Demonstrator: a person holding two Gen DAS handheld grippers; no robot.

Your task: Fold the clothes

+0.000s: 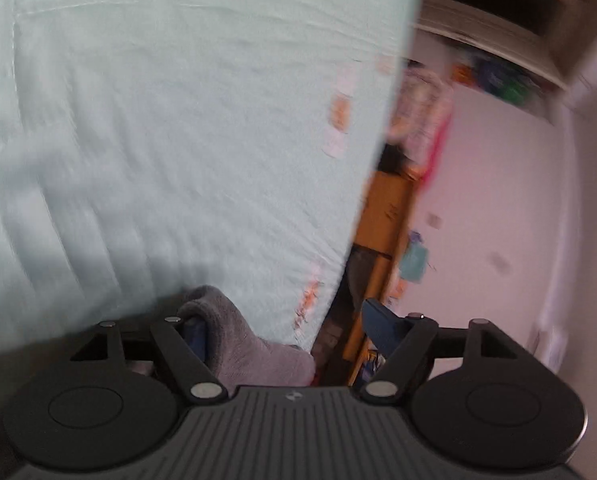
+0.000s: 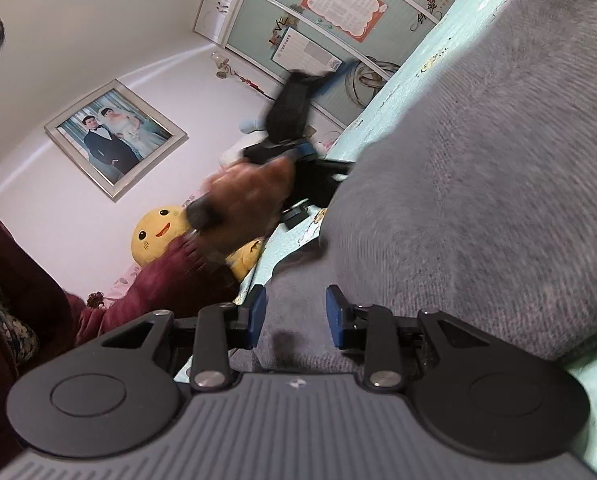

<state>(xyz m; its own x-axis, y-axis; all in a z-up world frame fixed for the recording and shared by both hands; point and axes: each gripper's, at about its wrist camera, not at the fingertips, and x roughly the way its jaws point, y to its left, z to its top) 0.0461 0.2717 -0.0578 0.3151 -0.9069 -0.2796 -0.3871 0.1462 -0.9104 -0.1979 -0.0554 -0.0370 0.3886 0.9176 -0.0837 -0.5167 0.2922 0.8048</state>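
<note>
A grey knitted garment (image 2: pixel 478 184) lies in a thick heap on the mint-green bed sheet (image 2: pixel 594 392). My right gripper (image 2: pixel 296 316) hovers low over its near edge. Its blue pads (image 2: pixel 258 316) are a narrow gap apart, with flat grey fabric showing between them and no pinch visible. In the left wrist view, my left gripper (image 1: pixel 290 332) is wide open over the sheet (image 1: pixel 178 120). A fold of the grey garment (image 1: pixel 234 340) drapes against its left finger. A hand (image 2: pixel 242 204) holds the blurred left gripper (image 2: pixel 290 120) beyond the heap.
A person in a dark red sleeve (image 2: pixel 166 288) stands at the left. A yellow plush toy (image 2: pixel 158 232) sits by the bed's edge. A framed photo (image 2: pixel 114 136) hangs on the wall, with wardrobe doors (image 2: pixel 338 4) behind. A wooden cabinet (image 1: pixel 382 216) stands past the sheet's edge.
</note>
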